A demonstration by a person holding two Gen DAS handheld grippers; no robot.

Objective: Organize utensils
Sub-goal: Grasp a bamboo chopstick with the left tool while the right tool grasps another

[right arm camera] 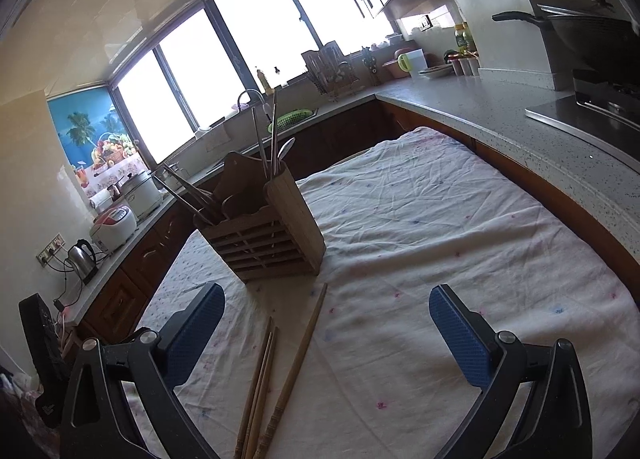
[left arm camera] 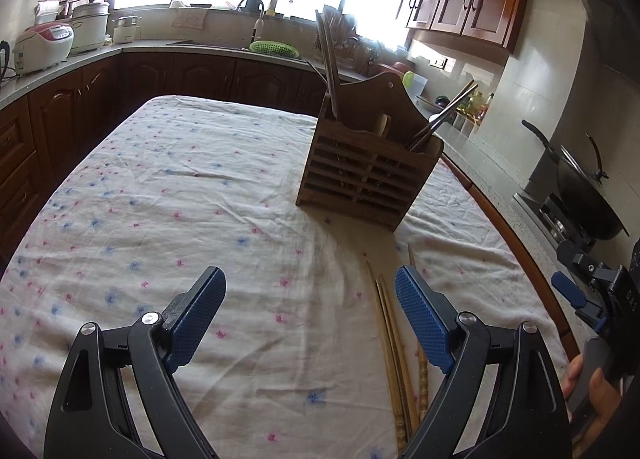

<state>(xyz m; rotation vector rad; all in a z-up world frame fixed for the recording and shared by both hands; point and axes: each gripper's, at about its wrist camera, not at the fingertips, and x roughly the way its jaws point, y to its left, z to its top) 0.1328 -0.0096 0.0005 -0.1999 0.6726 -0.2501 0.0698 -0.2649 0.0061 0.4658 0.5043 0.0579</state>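
Chopsticks [right arm camera: 280, 375], thin bamboo, flat on wrinkly floral cloth [right arm camera: 420, 219]; both grippers' fingers [left arm camera: 202, 311] [right arm camera: 460, 331] spread wide, empty. Could easily skid or snag cloth.

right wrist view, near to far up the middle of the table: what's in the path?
Wooden chopsticks lying on the tablecloth → wooden utensil holder standing upright with utensils in it → dark lower cabinets → green colander on the far counter → window.
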